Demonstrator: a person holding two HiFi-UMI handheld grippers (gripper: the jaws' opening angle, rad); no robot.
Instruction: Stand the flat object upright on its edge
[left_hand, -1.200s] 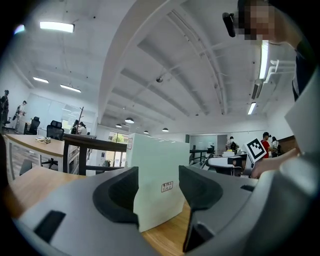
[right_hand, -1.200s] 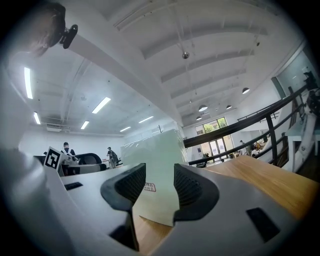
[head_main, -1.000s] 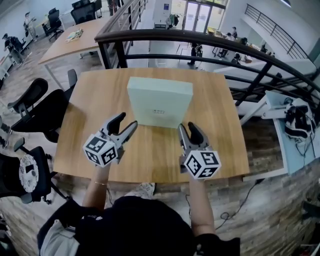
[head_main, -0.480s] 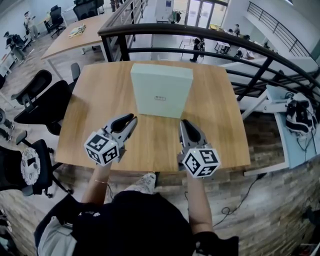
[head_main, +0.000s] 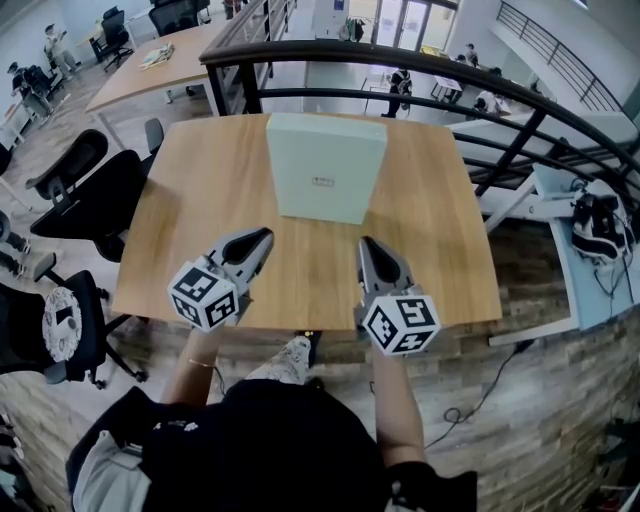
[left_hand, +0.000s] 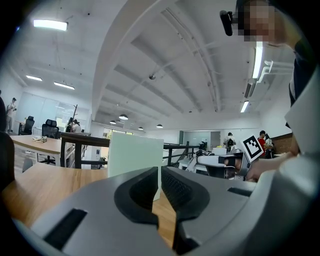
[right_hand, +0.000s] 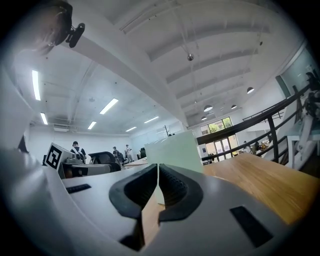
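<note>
A pale green flat box (head_main: 325, 165) stands upright on its edge at the far middle of the wooden table (head_main: 430, 240). It shows as a tall panel, box (left_hand: 134, 155) in the left gripper view and box (right_hand: 175, 150) in the right gripper view. My left gripper (head_main: 262, 236) hovers over the near part of the table, a good way short of the box. It is shut and empty, having just closed. My right gripper (head_main: 368, 243) hangs beside it, also shut on nothing after just closing. Both point level at the box, and the left gripper (left_hand: 160, 172) and right gripper (right_hand: 158, 170) show closed pads.
A black railing (head_main: 420, 70) curves right behind the table's far edge. Black office chairs (head_main: 95, 190) stand to the left. A light side table with a headset (head_main: 595, 225) is at the right. Bare wood lies between the grippers and the box.
Both grippers have drawn back from the box toward the table's near edge. Their jaws, open a second ago, have closed with nothing between them. The box stays standing.
</note>
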